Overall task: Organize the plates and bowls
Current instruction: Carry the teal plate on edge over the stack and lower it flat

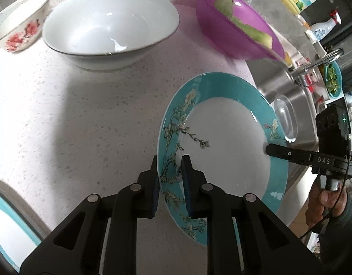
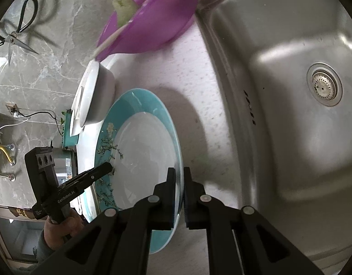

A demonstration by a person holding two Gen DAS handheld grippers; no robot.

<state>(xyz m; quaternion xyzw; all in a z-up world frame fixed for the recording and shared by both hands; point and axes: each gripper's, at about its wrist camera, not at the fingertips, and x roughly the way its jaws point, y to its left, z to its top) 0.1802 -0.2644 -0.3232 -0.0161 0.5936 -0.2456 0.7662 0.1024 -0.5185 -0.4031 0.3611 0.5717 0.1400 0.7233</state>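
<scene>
A teal-rimmed plate [image 1: 224,142] with a blossom pattern and a white centre lies over the speckled counter [image 1: 84,119] beside the sink. My left gripper [image 1: 171,160] is shut on its left rim, one blue pad above and one below. My right gripper [image 2: 179,171] is shut on the opposite rim of the same plate [image 2: 144,151]. Each gripper shows in the other's view: the right one [image 1: 271,149] at the plate's right edge, the left one [image 2: 106,168] at its patterned edge. Whether the plate still touches the counter I cannot tell.
A large white bowl [image 1: 110,25] and a small flowered bowl [image 1: 20,23] stand at the back of the counter. A purple bowl [image 1: 237,27] holds green peels. Another teal plate [image 1: 6,224] lies at the lower left. The steel sink [image 2: 290,91] is close on the right.
</scene>
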